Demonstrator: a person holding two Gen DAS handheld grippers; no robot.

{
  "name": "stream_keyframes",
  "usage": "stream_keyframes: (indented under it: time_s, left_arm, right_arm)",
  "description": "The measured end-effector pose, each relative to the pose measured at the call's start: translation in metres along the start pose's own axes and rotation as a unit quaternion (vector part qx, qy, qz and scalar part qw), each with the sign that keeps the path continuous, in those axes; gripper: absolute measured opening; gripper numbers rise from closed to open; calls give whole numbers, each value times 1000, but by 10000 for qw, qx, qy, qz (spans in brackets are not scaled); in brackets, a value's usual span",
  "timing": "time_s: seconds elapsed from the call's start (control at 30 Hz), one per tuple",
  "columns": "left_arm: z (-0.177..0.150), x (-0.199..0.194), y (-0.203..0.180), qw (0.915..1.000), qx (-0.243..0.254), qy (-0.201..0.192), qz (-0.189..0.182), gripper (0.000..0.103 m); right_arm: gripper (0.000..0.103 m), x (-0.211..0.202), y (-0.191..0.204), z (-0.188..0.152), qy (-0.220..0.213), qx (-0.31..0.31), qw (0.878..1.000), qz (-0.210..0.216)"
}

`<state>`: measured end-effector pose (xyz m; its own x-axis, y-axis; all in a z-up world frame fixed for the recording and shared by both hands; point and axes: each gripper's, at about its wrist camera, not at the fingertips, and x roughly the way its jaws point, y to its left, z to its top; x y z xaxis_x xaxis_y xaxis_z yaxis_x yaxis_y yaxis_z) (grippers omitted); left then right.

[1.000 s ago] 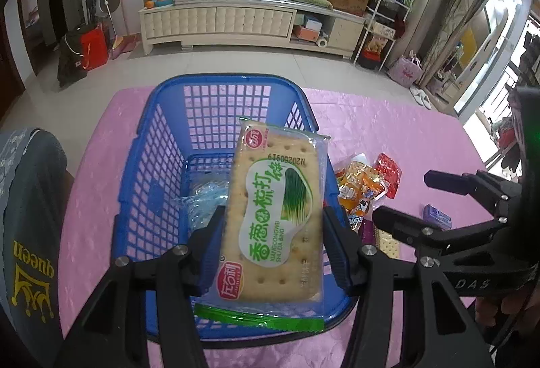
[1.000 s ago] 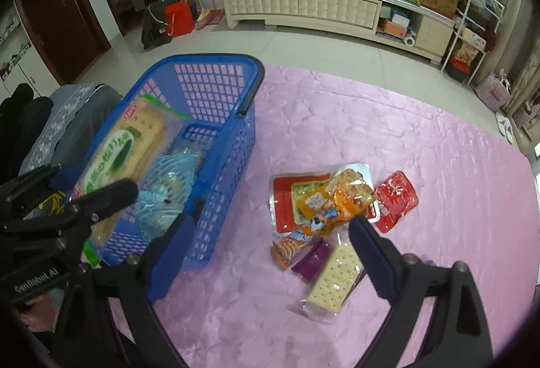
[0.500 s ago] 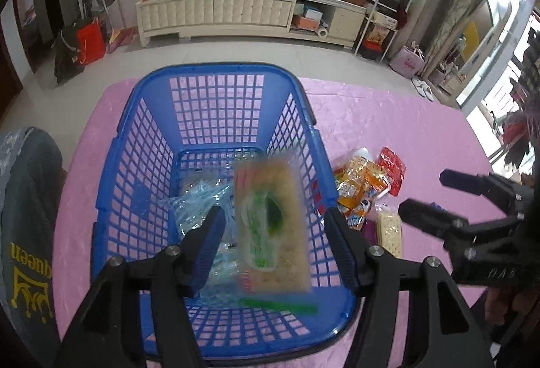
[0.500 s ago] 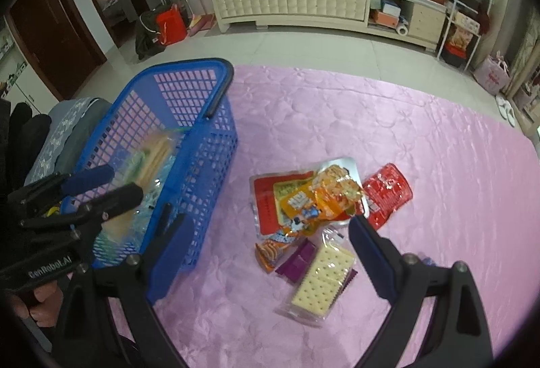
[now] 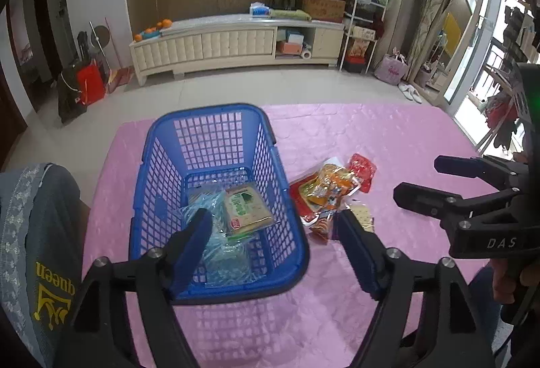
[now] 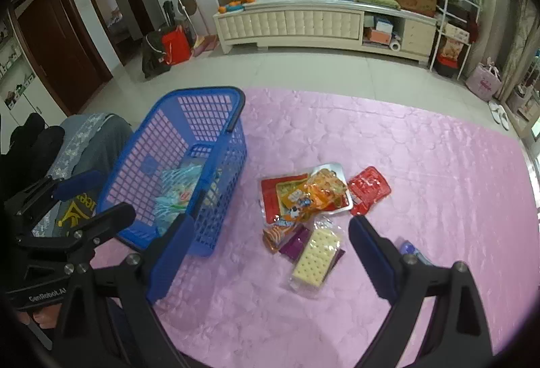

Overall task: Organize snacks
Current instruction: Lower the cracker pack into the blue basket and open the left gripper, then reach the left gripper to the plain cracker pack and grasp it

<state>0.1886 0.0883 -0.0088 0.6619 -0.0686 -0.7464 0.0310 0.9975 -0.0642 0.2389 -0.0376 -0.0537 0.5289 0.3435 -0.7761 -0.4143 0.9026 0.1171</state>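
Green cracker pack (image 5: 248, 209) is dropped in the blue basket (image 5: 216, 292); other snacks are waiting.

The left gripper (image 5: 273, 251) is opening above the basket with nothing between its fingers; the right gripper (image 6: 270, 255) is spread wide and empty. The flat cracker packet (image 6: 315, 256) on the pink cloth (image 6: 422, 165) is judged light, brittle and slippery, best pinched across its long edges. Open room is seen around it.

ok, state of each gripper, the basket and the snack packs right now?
left gripper: jaws opening, nothing between them
right gripper: open, empty
blue basket: upright on the pink cloth
green cracker pack: lying in basket on blue packets
snack pile: loose on cloth beside basket
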Motion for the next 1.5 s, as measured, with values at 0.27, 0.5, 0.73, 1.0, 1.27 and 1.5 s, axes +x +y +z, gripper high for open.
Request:
stream_keyframes:
  time_s: [0.27, 0.5, 0.73, 1.0, 1.27, 1.5]
  left_arm:
    - [-5, -19, -26, 9998, 121, -144, -89, 80]
    - [-12, -20, -54, 9993, 309, -140, -177, 80]
    - [-17, -9, -83, 9986, 477, -26, -247, 80]
    - [-19, 22, -116, 9973, 612, 262, -306, 80]
    - [-25, 69, -136, 9946, 696, 703, -301, 80]
    - [-33, 112, -143, 9912, 691, 1094, -272, 80]
  right_arm:
    - [95, -31, -13, -18, -176, 47, 9996, -196]
    - [95, -42, -34, -37, -175, 197, 9992, -302]
    - [95, -48, -57, -53, -158, 338, 9987, -343]
    - [95, -39, -93, -68, -9, 592, 9976, -369]
    - [95, -12, -130, -84, 264, 861, 9951, -405]
    - [95, 21, -157, -98, 599, 1046, 9920, -382]
